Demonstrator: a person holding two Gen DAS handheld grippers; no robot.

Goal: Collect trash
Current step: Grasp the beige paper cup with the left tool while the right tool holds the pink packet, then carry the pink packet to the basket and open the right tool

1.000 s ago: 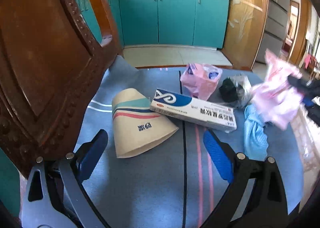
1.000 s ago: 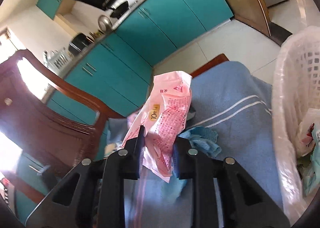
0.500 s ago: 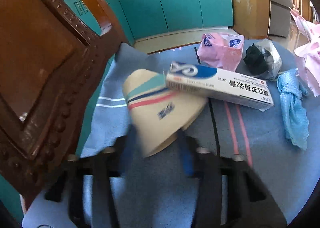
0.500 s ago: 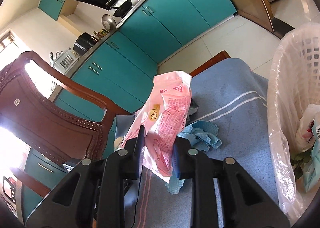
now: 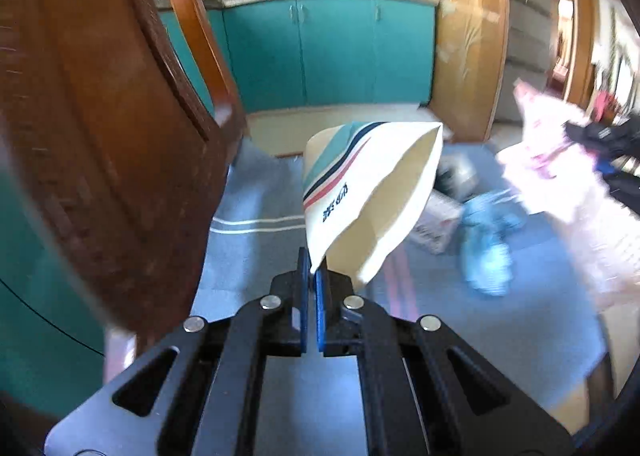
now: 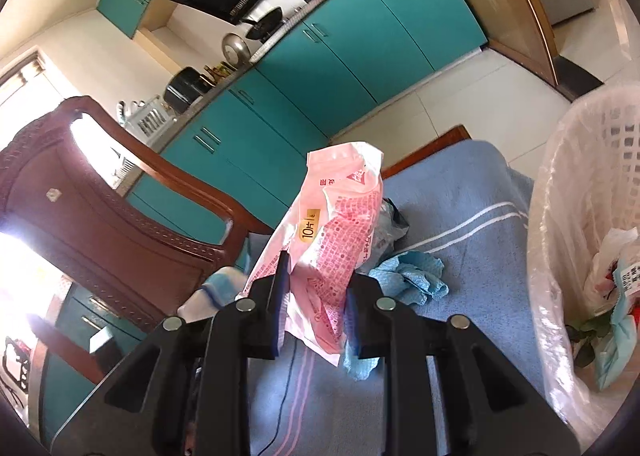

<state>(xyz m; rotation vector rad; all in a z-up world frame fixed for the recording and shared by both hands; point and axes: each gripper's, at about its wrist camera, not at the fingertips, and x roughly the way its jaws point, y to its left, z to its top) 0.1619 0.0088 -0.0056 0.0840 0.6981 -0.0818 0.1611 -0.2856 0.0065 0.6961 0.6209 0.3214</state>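
Observation:
A flattened paper cup (image 5: 360, 192) with teal, navy and red stripes hangs above the blue tablecloth (image 5: 256, 240), and my left gripper (image 5: 311, 272) is shut on its lower edge. My right gripper (image 6: 316, 288) is shut on a pink printed plastic wrapper (image 6: 336, 224), held up over the cloth. The same wrapper (image 5: 560, 160) shows blurred at the right of the left wrist view. A white lined trash basket (image 6: 560, 224) with trash inside stands at the right of the right wrist view.
On the cloth lie a crumpled blue rag (image 5: 486, 244), a white box (image 5: 438, 222) partly behind the cup, and a dark foil bag (image 5: 456, 176). A carved wooden chair back (image 5: 100, 128) rises close on the left. Teal kitchen cabinets (image 5: 328, 52) stand beyond.
My left gripper closed on the paper cup's edge and lifted it off the cloth. The right gripper kept hold of the pink wrapper and rose slightly.

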